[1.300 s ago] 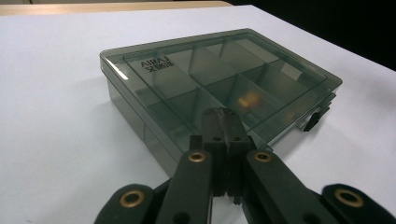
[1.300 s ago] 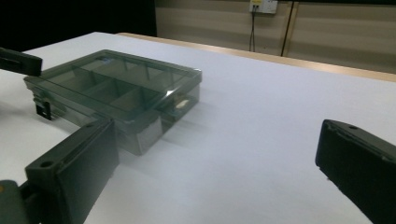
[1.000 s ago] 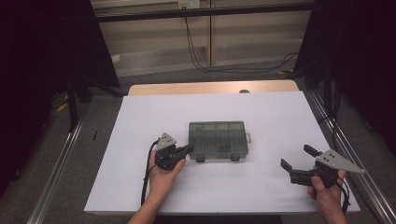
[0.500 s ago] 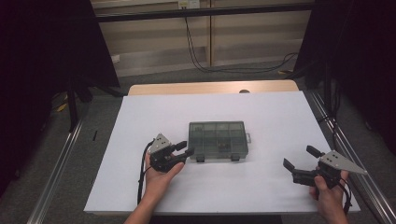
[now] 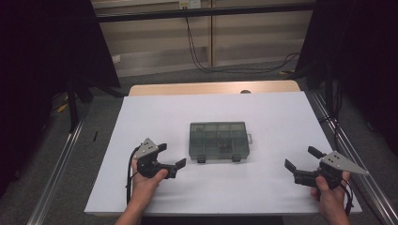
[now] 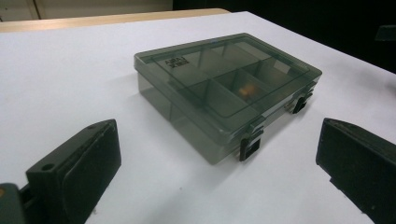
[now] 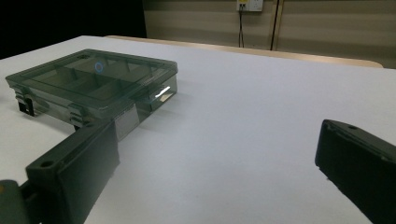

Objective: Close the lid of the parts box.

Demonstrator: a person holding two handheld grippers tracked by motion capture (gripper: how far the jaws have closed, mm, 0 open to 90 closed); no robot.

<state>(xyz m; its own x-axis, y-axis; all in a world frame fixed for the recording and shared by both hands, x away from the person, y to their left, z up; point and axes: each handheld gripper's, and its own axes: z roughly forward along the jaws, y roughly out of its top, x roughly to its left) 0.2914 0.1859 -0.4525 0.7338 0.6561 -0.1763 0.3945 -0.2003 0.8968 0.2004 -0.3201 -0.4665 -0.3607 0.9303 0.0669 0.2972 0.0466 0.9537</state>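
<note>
Item: smoked-plastic compartment box (image 5: 218, 140), lid down, both front latches (image 6: 249, 148) closed. It lies flat near the middle of the white worktop (image 5: 263, 112), long side running across, latch side toward the person. Dividers show through the lid; a small orange piece (image 6: 246, 90) sits in one inner compartment.

Left claw (image 5: 170, 157): held in the left hand (image 5: 143, 180), just off the box's near-left corner and not touching it. Its jaws have just been opening and now stand wide apart, with nothing between them but bare sheet; the box lies beyond the jaw tips in the left gripper view.

Right claw (image 5: 300, 160): held in the right hand (image 5: 331, 199) near the worktop's right front corner, well apart from the box. Jaws wide apart, nothing gripped.

Edges: a wooden strip (image 5: 211, 88) shows past the sheet's far edge; metal rails (image 5: 61, 159) run along both sides.

Open room: bare white surface on every side of the box, widest behind it and between it and the right claw.
</note>
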